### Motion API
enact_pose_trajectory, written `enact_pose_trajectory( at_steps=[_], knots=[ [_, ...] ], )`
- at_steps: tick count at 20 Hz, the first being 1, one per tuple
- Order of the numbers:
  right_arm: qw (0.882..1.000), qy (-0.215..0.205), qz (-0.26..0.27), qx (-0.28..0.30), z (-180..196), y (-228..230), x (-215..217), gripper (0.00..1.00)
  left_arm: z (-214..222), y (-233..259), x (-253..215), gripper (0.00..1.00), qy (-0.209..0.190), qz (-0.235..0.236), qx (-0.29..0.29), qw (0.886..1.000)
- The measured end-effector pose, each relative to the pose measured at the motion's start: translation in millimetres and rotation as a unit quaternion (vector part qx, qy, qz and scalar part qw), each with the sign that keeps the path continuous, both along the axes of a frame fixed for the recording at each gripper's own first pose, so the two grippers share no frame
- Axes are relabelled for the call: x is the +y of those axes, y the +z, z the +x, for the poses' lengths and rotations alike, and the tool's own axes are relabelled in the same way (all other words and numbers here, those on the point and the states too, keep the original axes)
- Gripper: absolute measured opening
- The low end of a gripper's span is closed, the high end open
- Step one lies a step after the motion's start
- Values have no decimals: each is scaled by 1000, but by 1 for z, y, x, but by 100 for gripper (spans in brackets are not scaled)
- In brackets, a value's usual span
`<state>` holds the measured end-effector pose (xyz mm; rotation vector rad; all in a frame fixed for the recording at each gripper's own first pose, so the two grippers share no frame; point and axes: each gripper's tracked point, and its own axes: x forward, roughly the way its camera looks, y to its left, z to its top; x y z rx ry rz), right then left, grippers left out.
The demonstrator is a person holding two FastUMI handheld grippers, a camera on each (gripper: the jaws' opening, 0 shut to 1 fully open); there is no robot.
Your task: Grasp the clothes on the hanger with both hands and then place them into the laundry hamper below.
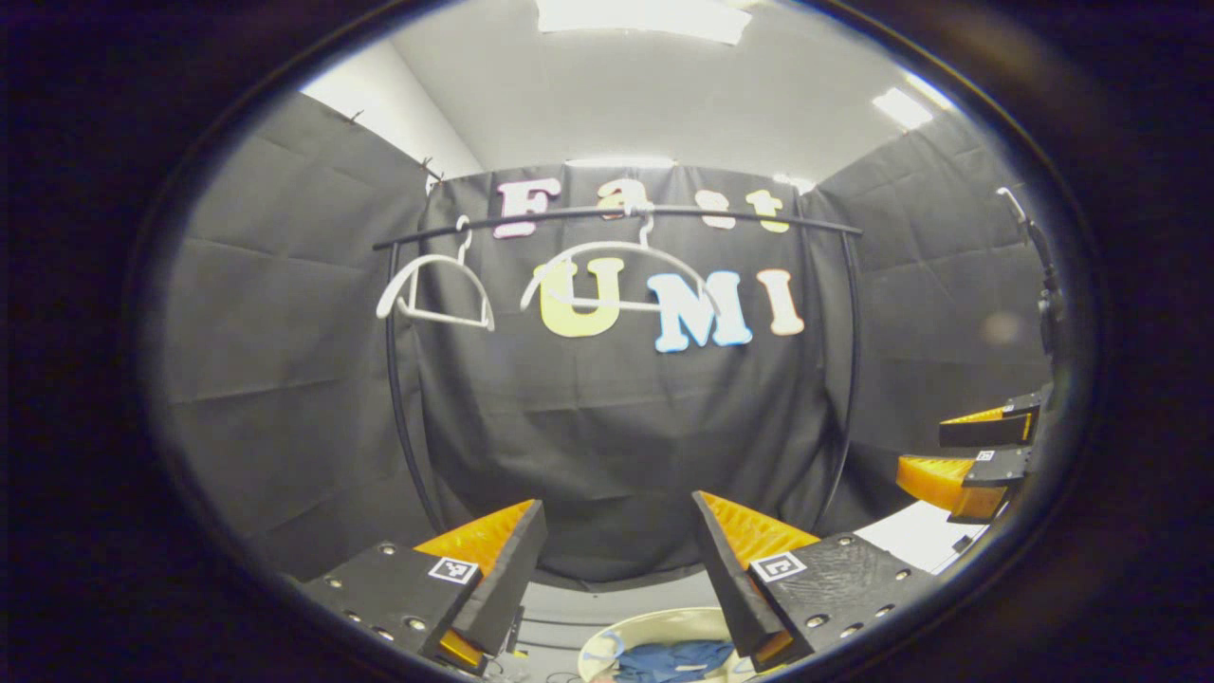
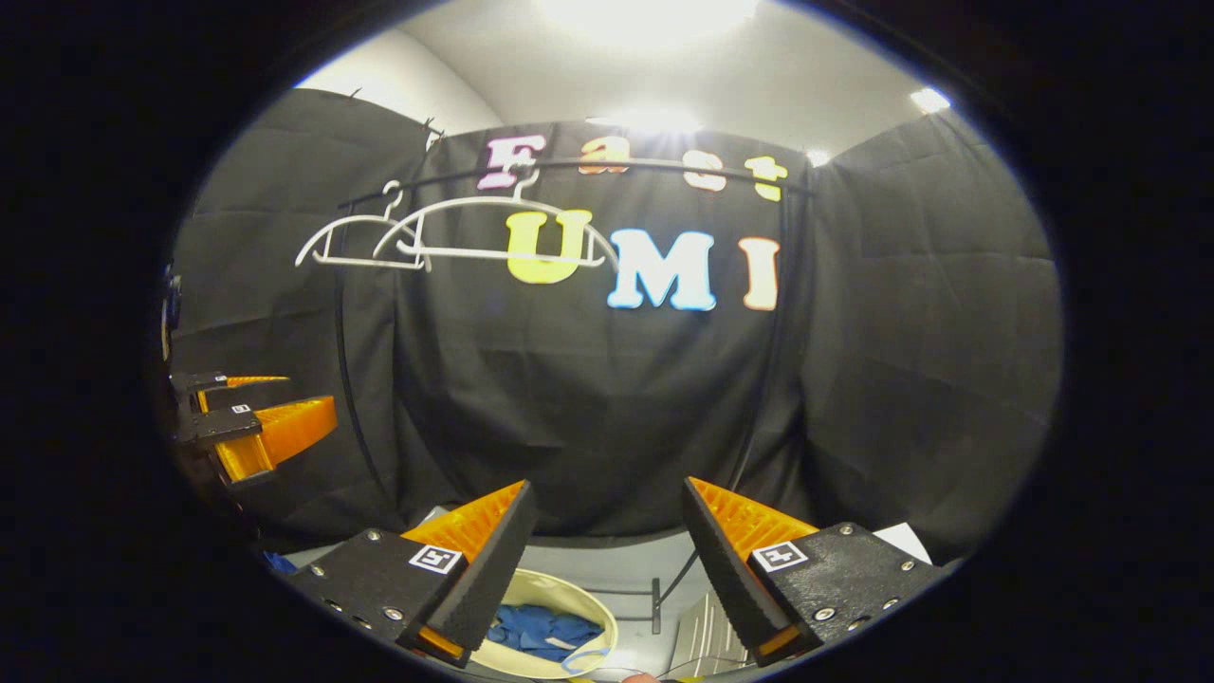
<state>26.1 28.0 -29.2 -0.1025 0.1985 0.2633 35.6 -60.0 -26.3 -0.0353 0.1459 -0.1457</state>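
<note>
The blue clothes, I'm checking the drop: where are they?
The blue clothes lie inside the cream laundry hamper, low in both views, below the rail with two bare hangers.

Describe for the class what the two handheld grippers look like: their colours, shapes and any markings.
Each gripper, left and right, has two wedge-shaped fingers with ribbed orange sides and a black pad on each inner face. The fingers sit on black blocks studded with silver screws, and each block carries a small square black-and-white marker. Seen from the side, the right gripper shows the same orange wedges on black mounts.
</note>
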Motion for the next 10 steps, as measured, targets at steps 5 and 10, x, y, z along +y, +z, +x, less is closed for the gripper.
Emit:
enact_pose_trajectory(
  at_steps=[5, 10],
  knots=[
    [998, -18, 31, -56, -23, 59, -39, 95, -30, 63, -13, 94, 20, -9, -56, 998],
    [994, -28, 50, -96, -49, 87, -73, 95, -66, 94, -16, 94, 31, -1, -78, 996]
  ],
)
